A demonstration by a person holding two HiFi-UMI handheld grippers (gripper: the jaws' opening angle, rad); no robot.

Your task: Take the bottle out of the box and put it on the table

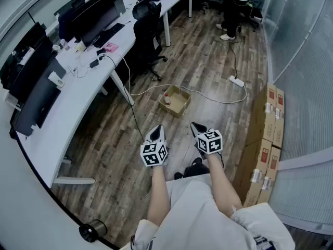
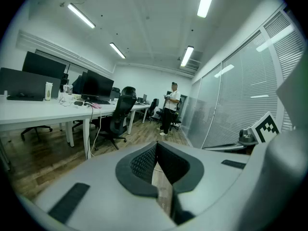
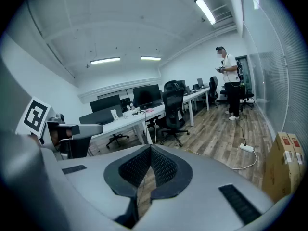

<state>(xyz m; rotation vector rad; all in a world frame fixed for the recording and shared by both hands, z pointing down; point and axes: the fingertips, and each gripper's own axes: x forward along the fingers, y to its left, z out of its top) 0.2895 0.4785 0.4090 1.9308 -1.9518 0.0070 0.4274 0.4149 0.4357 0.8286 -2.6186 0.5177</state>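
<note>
An open cardboard box (image 1: pixel 177 102) stands on the wooden floor some way ahead of me. A small bottle (image 1: pixel 167 98) with a red cap stands upright inside it, at its left side. The long white table (image 1: pixel 78 90) runs along the left. My left gripper (image 1: pixel 159 127) and right gripper (image 1: pixel 193 124) are held side by side, short of the box and pointing towards it. Both are shut with nothing between the jaws. In the left gripper view the left gripper (image 2: pixel 156 146) has its tips together. The right gripper (image 3: pixel 150 148) looks the same in its own view. In both gripper views the jaws hide the box.
A black office chair (image 1: pixel 148 20) stands by the table, which carries monitors (image 1: pixel 91 17) and small items. A white power strip (image 1: pixel 237 80) and its cable lie beyond the box. Stacked cartons (image 1: pixel 268 134) line the glass wall on the right. A person (image 1: pixel 231 7) stands far off.
</note>
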